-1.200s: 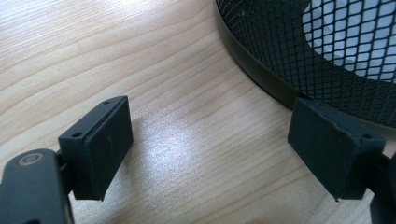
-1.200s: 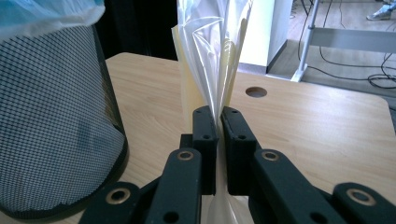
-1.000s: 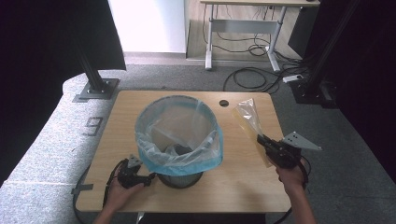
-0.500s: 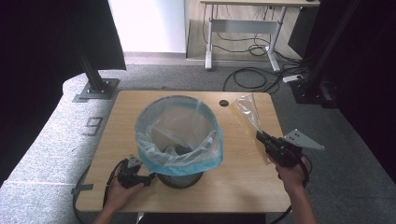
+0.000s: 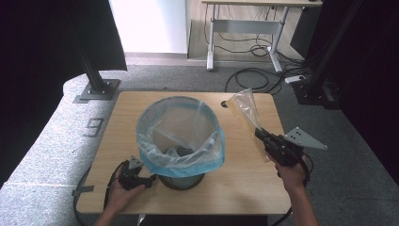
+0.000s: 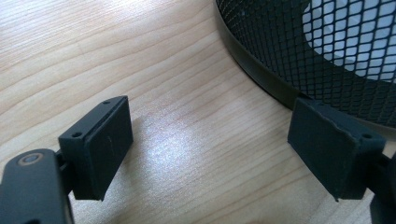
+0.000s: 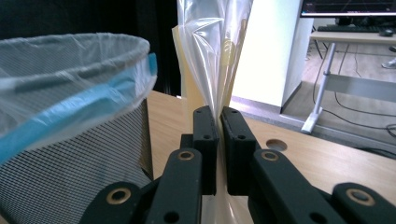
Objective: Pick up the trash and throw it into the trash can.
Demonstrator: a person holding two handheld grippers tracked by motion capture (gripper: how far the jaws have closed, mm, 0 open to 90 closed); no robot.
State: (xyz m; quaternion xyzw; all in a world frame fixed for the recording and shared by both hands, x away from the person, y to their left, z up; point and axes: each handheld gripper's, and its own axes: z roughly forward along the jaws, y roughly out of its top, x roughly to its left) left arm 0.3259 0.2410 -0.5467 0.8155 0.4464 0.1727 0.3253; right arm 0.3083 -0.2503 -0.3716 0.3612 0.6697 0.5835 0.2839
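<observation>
From my seat the right claw (image 5: 259, 133) sits at about four o'clock on the table (image 5: 244, 181), its jaws pressed together on a clear plastic bag (image 5: 245, 109). In the right gripper view the pads pinch the film with almost no gap, and the bag (image 7: 215, 56) stands up out of the right claw (image 7: 218, 122) toward twelve o'clock, with something pale yellow showing inside it. The left claw (image 5: 151, 179) lies at about seven o'clock, resting on the table top. Its jaws stand wide apart with bare wood between them; in the left gripper view one pad (image 6: 328, 149) sits right against the foot of the mesh bin (image 6: 327, 51), the other pad (image 6: 103, 140) well clear of it, so the left claw (image 6: 215, 154) grips nothing.

Against the frame a second back, I see the right claw has risen a little and the bag now hangs higher off the table. The left claw is where it was.

The mesh bin (image 5: 181, 179) fills the middle of the table, lined with a blue-rimmed liner (image 5: 207, 162) folded over its rim; it stands between the two claws. A round cable hole (image 5: 224, 104) sits at one o'clock, just beside the bag's upper end.
</observation>
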